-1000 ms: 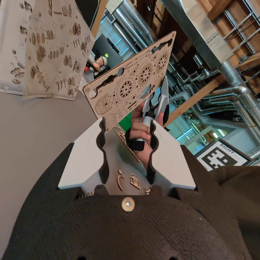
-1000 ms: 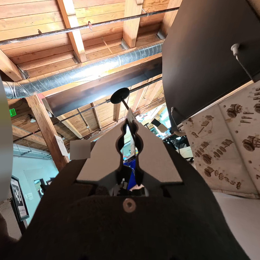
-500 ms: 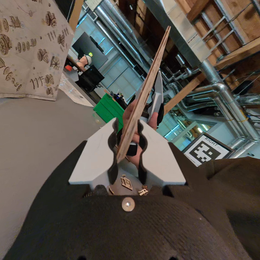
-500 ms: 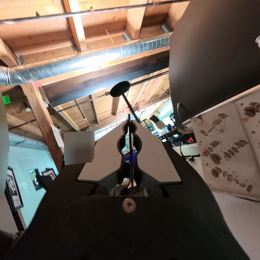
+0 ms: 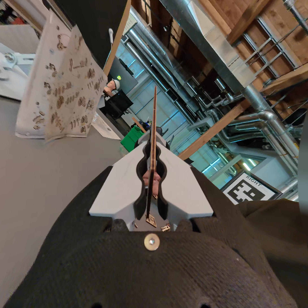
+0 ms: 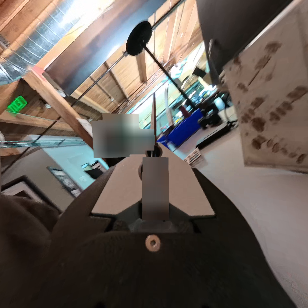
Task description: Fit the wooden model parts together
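so, left gripper (image 5: 152, 146): jaws pinching the wooden sheet (image 5: 154, 126), seen edge-on, upright
right gripper (image 6: 154, 151): jaws pressed on the same sheet's thin edge
small cut pieces (image 5: 151, 222): flat on the grey bench (image 5: 50, 166)
paper chart (image 5: 61, 93): propped at the bench's far edge

The left claw (image 5: 152, 146) has closed onto the wooden sheet (image 5: 154, 126), which has turned from face-on to edge-on at frame centre.
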`<state>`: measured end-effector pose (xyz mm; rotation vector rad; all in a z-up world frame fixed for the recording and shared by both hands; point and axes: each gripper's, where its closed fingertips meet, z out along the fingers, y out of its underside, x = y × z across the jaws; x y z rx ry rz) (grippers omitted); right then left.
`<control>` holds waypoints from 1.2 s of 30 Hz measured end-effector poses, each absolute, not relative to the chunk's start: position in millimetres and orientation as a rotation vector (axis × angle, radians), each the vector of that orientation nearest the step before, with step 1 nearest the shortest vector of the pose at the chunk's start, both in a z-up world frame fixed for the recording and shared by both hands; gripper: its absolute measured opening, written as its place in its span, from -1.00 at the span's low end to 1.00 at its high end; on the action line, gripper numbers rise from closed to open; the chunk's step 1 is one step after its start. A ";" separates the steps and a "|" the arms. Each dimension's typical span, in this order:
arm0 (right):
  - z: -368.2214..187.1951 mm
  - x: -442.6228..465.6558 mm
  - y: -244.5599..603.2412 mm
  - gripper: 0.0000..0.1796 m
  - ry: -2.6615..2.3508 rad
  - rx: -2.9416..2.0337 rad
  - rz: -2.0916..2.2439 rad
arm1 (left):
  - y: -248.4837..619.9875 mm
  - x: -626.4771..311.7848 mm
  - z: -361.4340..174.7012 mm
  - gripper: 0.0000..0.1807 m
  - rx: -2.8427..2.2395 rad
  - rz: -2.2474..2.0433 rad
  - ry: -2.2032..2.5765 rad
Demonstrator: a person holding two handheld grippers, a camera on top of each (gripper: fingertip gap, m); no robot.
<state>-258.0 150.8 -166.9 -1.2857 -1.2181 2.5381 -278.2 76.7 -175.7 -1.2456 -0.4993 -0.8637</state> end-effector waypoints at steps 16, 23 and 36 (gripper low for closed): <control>-207.6 -233.8 81.5 -0.60 -1.913 -1.269 2.478 | 70.7 -277.7 -167.9 -1.00 -1.318 -0.862 -0.482; -204.7 -234.9 88.8 -0.97 -1.908 -1.204 2.385 | 71.5 -287.8 -166.4 -0.91 -1.227 -0.854 -0.552; -184.9 -256.4 126.5 -0.98 -1.443 -1.321 2.529 | 104.9 -251.7 -197.4 -0.65 -1.240 -0.985 -0.534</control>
